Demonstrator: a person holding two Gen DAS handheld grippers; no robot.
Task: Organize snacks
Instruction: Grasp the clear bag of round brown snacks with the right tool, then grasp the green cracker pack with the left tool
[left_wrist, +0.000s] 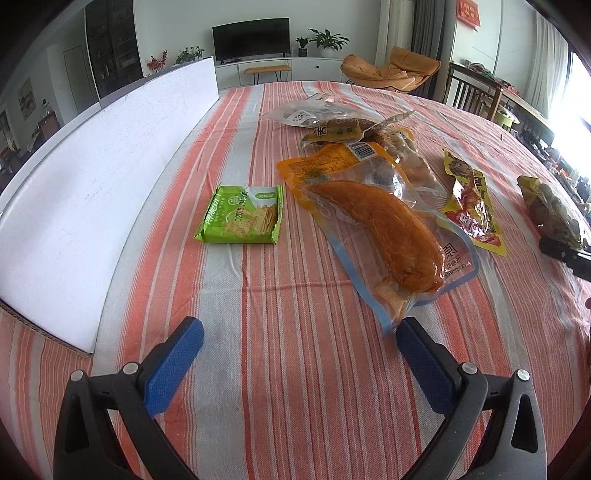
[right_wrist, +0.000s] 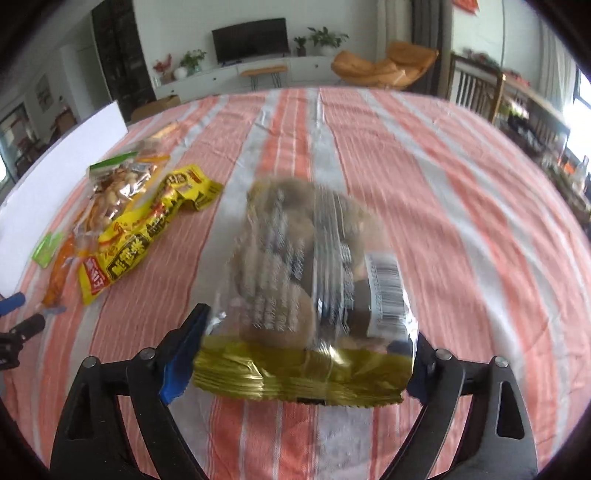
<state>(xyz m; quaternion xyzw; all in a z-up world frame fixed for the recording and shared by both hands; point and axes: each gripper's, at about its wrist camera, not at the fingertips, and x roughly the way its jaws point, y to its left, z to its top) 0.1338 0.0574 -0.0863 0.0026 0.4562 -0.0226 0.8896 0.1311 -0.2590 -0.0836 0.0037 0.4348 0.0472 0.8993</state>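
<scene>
On a table covered by an orange-and-white striped cloth (left_wrist: 295, 350), the left gripper (left_wrist: 299, 334) hovers with its blue pads spread wide and nothing between them. Just ahead of its right pad lies a clear, blue-edged pouch (left_wrist: 391, 236) holding one long orange-brown piece of food. Partly under that pouch's far end is an orange packet (left_wrist: 332, 162) with a barcode, and behind it a clear bag of pale round pieces (left_wrist: 406, 155); further back lies another clear bag (left_wrist: 314, 114) whose contents are too small to tell. A sealed green cracker pack (left_wrist: 242, 216) lies alone to the left, near a white board (left_wrist: 92, 177) standing along the table edge. A yellow-and-red packet (left_wrist: 472, 206) lies to the right of the pile.

The right gripper (right_wrist: 299, 354) has a clear bag with a gold sealed edge (right_wrist: 306, 280), filled with brown lumps, sitting between its widely parted pads; the picture is blurred, so whether the pads press on it I cannot tell. This bag is well apart from the pile, to its right
</scene>
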